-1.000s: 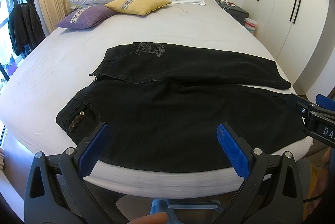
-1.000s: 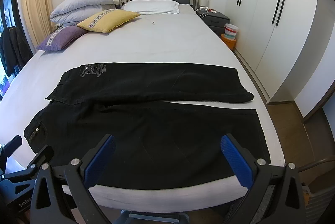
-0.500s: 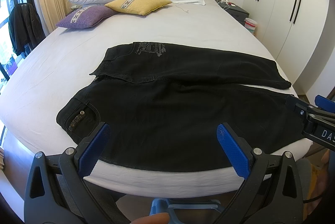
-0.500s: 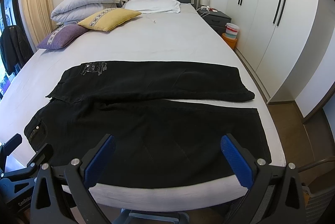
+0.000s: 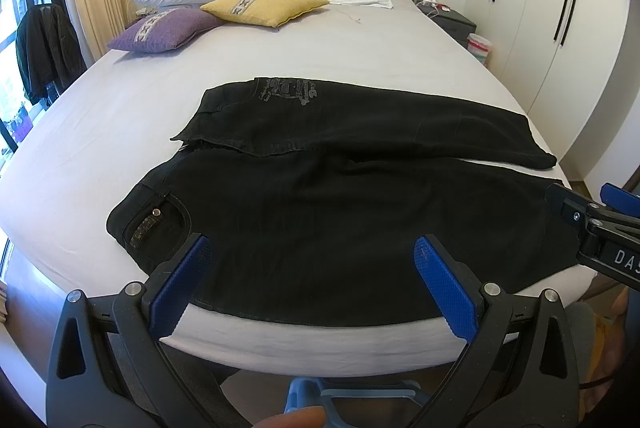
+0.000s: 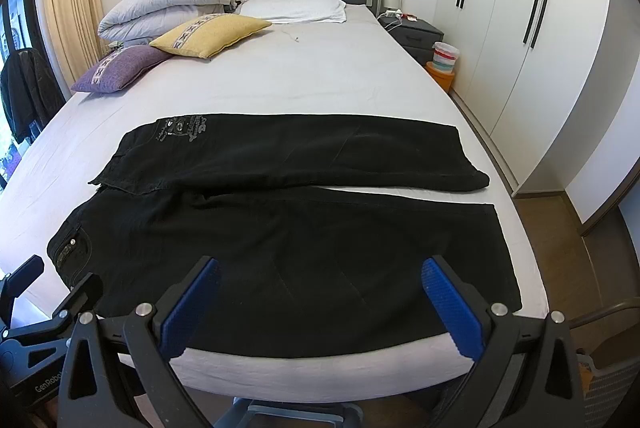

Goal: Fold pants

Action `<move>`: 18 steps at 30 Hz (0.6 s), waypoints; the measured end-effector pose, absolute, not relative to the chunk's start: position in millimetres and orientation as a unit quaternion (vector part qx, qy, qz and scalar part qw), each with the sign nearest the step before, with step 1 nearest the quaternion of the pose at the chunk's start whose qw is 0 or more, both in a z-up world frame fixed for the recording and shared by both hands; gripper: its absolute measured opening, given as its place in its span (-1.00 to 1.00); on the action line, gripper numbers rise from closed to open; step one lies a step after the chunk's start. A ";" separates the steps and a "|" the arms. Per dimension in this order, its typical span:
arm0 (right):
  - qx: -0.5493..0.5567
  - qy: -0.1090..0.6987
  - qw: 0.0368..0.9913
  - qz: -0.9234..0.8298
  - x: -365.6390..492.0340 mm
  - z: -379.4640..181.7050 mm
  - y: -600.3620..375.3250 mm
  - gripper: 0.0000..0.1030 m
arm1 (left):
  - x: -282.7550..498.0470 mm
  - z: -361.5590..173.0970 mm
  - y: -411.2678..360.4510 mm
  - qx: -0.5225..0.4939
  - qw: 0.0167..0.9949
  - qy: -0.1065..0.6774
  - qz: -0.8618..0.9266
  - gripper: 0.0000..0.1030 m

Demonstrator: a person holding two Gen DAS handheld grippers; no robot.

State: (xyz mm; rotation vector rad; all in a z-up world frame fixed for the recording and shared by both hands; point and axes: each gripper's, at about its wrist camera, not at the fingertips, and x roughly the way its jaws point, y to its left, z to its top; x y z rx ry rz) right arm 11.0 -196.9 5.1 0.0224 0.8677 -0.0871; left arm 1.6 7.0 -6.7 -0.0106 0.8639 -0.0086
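Black pants (image 5: 320, 203) (image 6: 280, 228) lie spread flat across the foot of the bed, waistband to the left and both legs running right, the far leg printed with a grey logo. My left gripper (image 5: 312, 248) hovers open just short of the near edge of the pants, close to the waist pocket, with nothing between its blue pads. My right gripper (image 6: 320, 270) is open too, held above the near leg toward the hem end. Each gripper shows at the edge of the other's view, the right gripper (image 5: 592, 228) at the right and the left gripper (image 6: 48, 304) at the lower left.
The white bed (image 6: 304, 83) carries a yellow cushion (image 6: 208, 35), a purple cushion (image 6: 116, 69), a folded duvet (image 6: 172, 5) and a white pillow (image 6: 296, 9) near the headboard. White wardrobes (image 6: 532, 39) line the right wall, with a nightstand (image 6: 416, 29). A dark jacket (image 5: 44, 51) hangs left.
Both grippers have edged slightly closer to the bed and the pants. The pants have not moved, and both grippers remain open.
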 end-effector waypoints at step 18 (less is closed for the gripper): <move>0.015 0.421 0.906 -0.040 8.5 3.3 -194.2 1.00 | -1.1 -12.0 9.7 -0.003 0.908 0.419 -0.003 1.00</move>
